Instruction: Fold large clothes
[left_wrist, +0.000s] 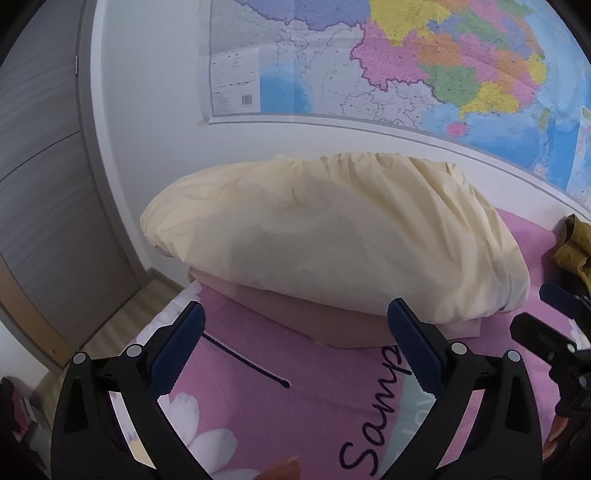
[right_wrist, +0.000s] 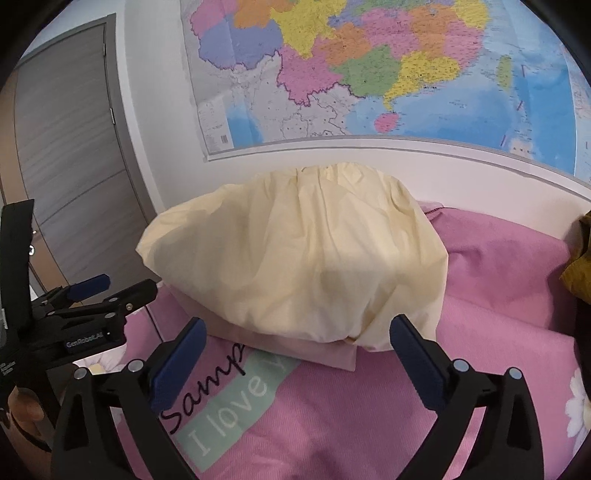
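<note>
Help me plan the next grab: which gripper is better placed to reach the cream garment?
Probably the right gripper: open, centred just before the cream garment. The left gripper, also open, sits toward its left end.

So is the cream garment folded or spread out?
Folded: the cream garment sits as a compact mound with tucked edges on a folded pink piece.

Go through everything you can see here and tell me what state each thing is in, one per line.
Left gripper: open, empty, over the bed.
Right gripper: open, empty, over the bed.
Cream cloth: bundled in a mound, lying on a folded pink item.
Folded pink item: flat under the cream cloth.
Bedsheet: spread, slightly rumpled.
Mustard garment: crumpled at the right edge.
Door: shut.
Map: hung on the wall.
</note>
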